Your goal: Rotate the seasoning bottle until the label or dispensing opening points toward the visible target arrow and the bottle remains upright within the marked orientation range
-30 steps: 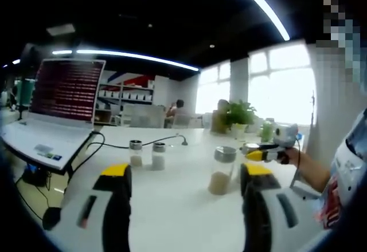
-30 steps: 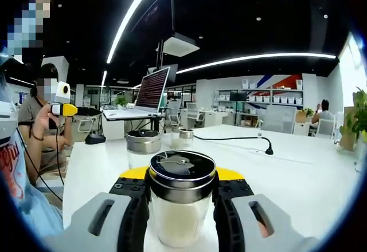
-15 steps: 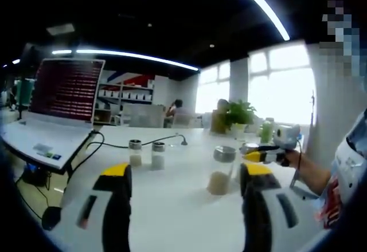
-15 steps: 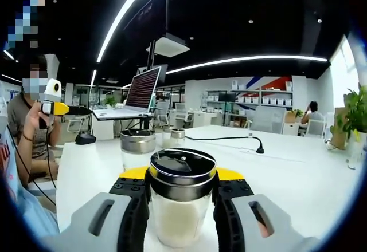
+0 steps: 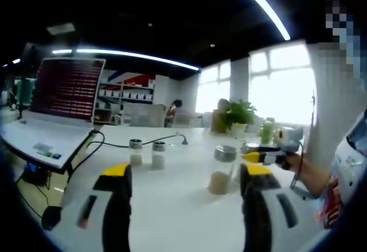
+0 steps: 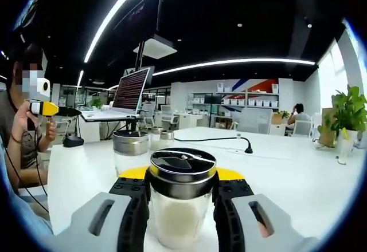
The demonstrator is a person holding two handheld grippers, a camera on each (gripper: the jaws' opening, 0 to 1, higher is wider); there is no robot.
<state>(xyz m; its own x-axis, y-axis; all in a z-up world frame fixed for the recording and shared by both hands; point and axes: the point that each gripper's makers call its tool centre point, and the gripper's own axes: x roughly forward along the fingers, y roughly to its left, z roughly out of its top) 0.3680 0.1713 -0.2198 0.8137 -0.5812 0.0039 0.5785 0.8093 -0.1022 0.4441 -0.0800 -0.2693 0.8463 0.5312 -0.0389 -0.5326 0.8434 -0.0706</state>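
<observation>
Upright, the clear glass seasoning bottle w/ chrome flip-top lid (image 6: 182, 200), half full of pale powder, stands on the white counter (image 6: 287, 172), clamped between the right tongs (image 6: 182, 203) jaws, which press its sides just under the lid. Behind it, a second chrome-lidded glass jar (image 6: 131, 150); farther back two small shakers (image 5: 145, 153), black cable (image 5: 163, 141), open laptop (image 5: 54, 111), potted plant (image 5: 237, 116). Left tongs (image 5: 186, 203) gape wide, holding nothing, above the counter near a jar of tan powder (image 5: 221, 169).
</observation>
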